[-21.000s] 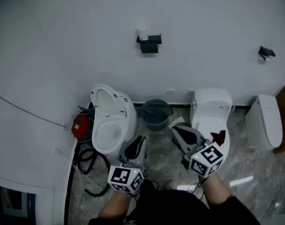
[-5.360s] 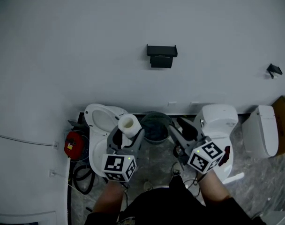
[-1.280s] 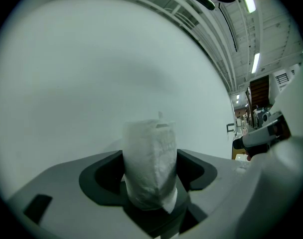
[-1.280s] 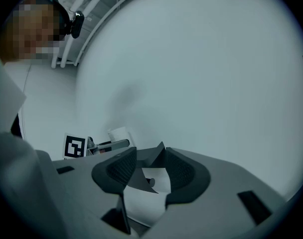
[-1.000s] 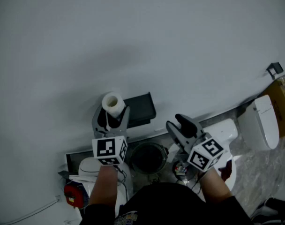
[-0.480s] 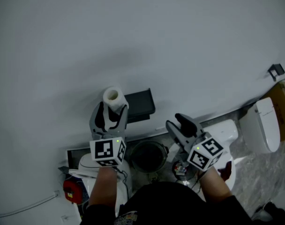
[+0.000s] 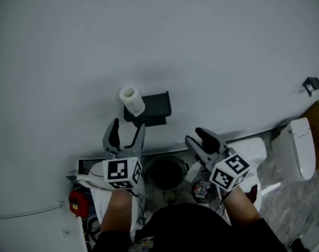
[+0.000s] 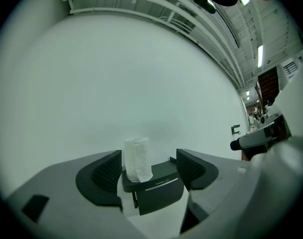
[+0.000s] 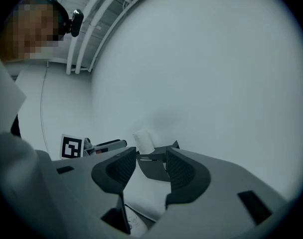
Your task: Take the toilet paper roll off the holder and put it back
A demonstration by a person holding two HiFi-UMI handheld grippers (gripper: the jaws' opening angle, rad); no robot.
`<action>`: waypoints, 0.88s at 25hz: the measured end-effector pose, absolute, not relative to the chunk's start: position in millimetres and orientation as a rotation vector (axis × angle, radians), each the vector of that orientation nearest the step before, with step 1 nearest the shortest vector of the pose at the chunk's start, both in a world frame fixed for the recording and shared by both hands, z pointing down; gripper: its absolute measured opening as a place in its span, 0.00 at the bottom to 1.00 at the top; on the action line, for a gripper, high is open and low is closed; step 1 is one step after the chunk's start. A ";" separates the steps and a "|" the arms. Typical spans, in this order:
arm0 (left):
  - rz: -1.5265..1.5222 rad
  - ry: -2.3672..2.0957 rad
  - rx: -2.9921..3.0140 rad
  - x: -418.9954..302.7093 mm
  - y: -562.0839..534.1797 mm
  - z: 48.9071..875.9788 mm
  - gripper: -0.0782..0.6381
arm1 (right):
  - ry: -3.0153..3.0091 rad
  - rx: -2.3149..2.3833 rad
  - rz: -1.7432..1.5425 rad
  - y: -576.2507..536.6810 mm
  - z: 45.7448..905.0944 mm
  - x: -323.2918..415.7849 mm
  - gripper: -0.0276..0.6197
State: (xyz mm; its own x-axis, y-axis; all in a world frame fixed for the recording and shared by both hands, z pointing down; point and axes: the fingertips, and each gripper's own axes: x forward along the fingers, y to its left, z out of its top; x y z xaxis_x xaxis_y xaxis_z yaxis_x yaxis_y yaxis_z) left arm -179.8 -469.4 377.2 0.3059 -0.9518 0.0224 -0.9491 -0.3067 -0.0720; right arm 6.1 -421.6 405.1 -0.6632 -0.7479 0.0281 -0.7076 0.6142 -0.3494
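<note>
**Roll on holder, both claws empty: tip-off risk**

Main risk, as I judge it: the toilet paper roll [image 7: 131, 100] stands on end at the 9 o'clock end of the holder [image 7: 156, 105] top, close to the edge. One nudge could topple it. At 6 o'clock below sit a white toilet [image 7: 96, 180] and a dark bin [image 7: 163, 173], so a fall likely lands there.

Your left claw [image 7: 128, 127] is spread wide and empty. The roll is at its 12 o'clock, clear of both pads; a careless swing would clip it. Your right claw [image 7: 195, 138], at 3 o'clock of the left, is also spread and empty, so less risk.

Room: a plain pale wall [image 7: 201, 46] carries the holder, over a marbled floor [image 7: 285, 193]. There is another toilet [image 7: 301, 146] at 3 o'clock and a small dark hook [image 7: 310, 84] at 2 o'clock.
</note>
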 end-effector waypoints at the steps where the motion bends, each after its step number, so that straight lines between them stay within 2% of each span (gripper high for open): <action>1: -0.091 1.836 -2.493 -178.3 -461.2 376.8 0.57 | 2.723 -1.213 -0.506 -416.0 403.8 7.7 0.31; 12: -0.137 2.001 -2.413 -139.9 -344.2 383.7 0.55 | 2.822 -0.996 -0.538 -335.7 402.5 39.0 0.31; 14: -0.164 2.042 -2.390 -135.4 -322.1 388.3 0.53 | 2.837 -0.942 -0.556 -322.9 407.0 42.0 0.31; 19: -0.249 2.147 -2.321 -136.1 -270.7 401.0 0.39 | 2.856 -0.826 -0.625 -296.8 420.9 39.5 0.31; 22: -0.259 2.227 -2.256 -151.2 -247.8 401.3 0.34 | 2.873 -0.756 -0.661 -285.6 427.1 25.8 0.31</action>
